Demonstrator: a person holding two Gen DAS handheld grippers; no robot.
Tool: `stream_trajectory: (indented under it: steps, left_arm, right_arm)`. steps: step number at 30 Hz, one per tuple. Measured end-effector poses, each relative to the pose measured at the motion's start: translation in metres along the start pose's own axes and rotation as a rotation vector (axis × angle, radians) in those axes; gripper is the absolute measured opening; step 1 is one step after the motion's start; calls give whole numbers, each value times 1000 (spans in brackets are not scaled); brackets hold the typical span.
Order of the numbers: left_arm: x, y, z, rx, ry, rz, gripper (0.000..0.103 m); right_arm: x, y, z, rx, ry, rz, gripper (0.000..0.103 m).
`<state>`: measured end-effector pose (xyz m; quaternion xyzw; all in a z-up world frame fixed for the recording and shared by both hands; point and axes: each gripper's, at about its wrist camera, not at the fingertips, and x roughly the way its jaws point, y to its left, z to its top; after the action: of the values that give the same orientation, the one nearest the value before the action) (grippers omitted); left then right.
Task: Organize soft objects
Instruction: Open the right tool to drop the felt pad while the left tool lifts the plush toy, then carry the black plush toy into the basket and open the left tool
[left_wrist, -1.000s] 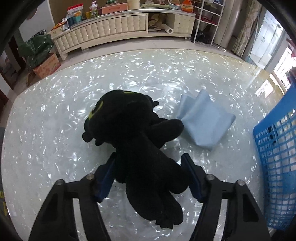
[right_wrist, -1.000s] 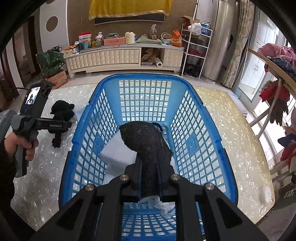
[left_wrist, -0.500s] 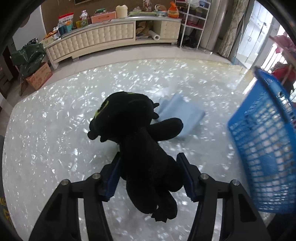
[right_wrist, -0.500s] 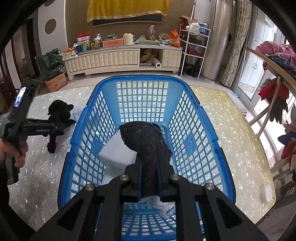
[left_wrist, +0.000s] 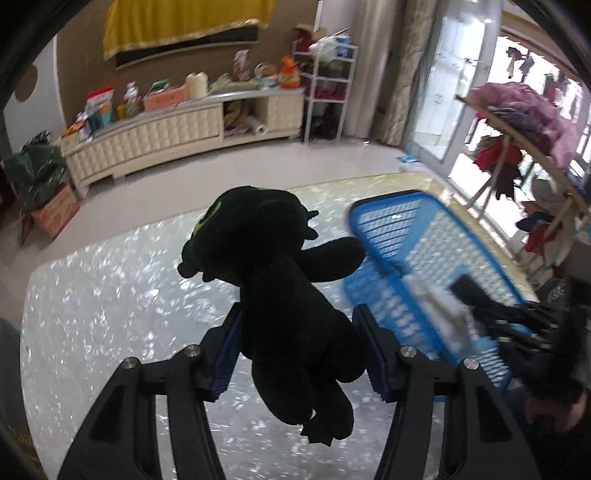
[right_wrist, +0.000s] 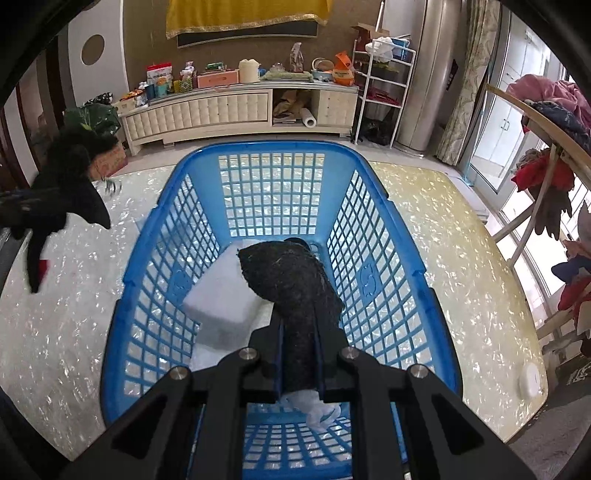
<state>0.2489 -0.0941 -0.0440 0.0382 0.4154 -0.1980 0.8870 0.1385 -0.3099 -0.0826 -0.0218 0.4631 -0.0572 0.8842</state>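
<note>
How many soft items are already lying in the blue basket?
2 that I can see: a white foam block on the basket floor, and a crumpled white piece near the front. The right gripper's dark cloth may hide more.

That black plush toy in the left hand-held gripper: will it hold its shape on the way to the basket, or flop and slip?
The black plush toy is probably floppy: its legs dangle below the left hand-held gripper, which squeezes its middle. It looks light, hanging clear of the table. A slip seems unlikely, since the fuzzy fabric bulges around the blue pads. It should drop softly into the blue basket.
</note>
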Motion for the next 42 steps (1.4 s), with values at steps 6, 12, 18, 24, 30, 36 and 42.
stream_trajectory:
  steps: [6,12,18,24,30,36,42]
  left_arm:
    - [-9,-26,1,40,-10,-33,57]
    - [-10,-42,0,54,-3,-52,57]
    - [-17,-60,0,81,-15,-65,57]
    - [-25,-74,0,101,-21,-83,57]
    - [-20,-97,6,162,-33,-120,57]
    - [1,-115,12,202,-14,-157,57]
    - [28,-128,8,212,28,-161,57]
  right_arm:
    - [14,-6,2,3,57,7,18]
    - [21,-18,0,22,85,44,46]
    - [10,-14,-3,15,62,83,85]
    - [-11,-27,-5,43,8,107,103]
    - [-20,-40,-11,62,-6,112,103]
    - [-32,-49,-16,50,-27,124,103]
    - [-46,-65,-15,103,-97,68,103]
